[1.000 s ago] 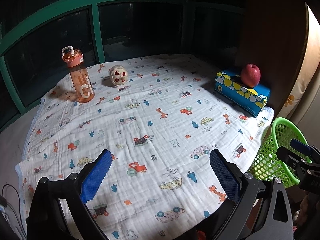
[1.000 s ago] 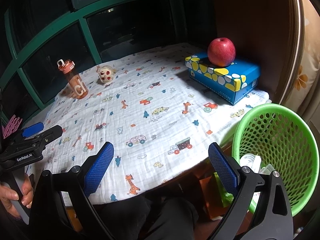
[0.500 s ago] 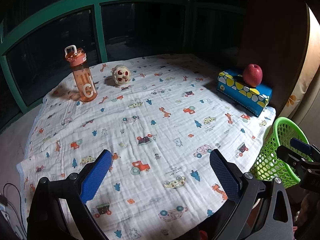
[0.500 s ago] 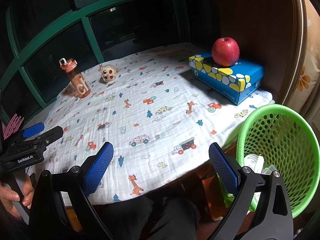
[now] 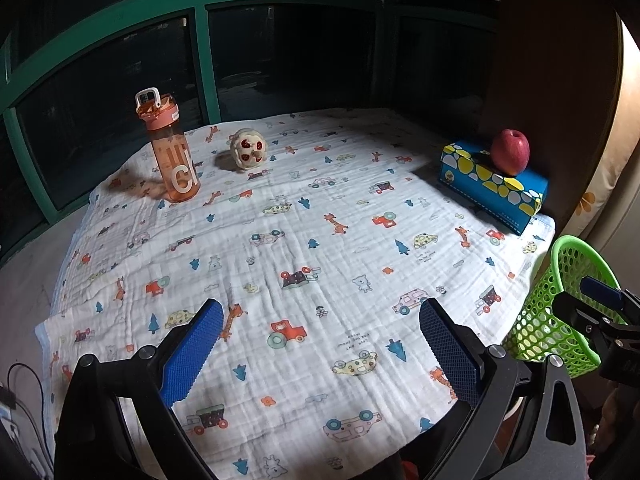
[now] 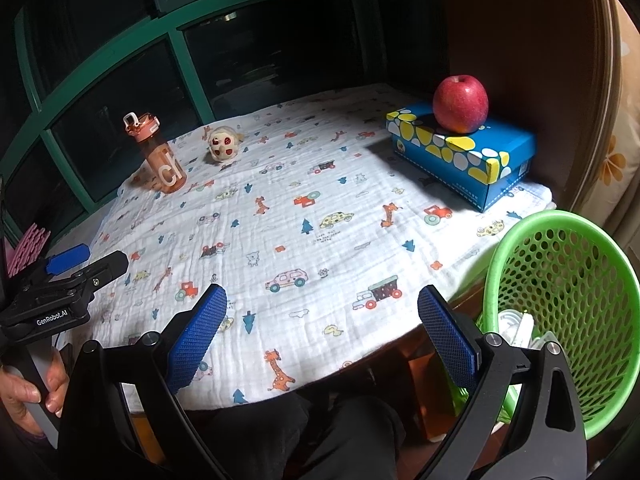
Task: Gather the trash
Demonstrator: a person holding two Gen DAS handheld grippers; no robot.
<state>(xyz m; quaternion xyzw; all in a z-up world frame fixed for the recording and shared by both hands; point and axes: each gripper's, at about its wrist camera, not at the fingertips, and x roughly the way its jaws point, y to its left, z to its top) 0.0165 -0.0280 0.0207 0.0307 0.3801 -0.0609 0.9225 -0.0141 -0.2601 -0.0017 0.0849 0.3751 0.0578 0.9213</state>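
A green mesh basket stands off the table's right edge, with crumpled white trash in its bottom. My right gripper hovers open over the table's near edge, just left of the basket, holding nothing. My left gripper is open too, above the near part of the printed cloth, with nothing between its blue pads. From the left wrist view the basket shows at the far right, partly behind the right gripper's fingers.
At the back left stand an orange water bottle and a small cream toy with red spots. A red apple rests on a blue tissue box at the right. Dark windows with green frames lie beyond. A hand holds the left tool.
Both grippers have drifted back from the table a little, so the scene sits slightly farther off and shifted right. Both stay open and hold nothing.
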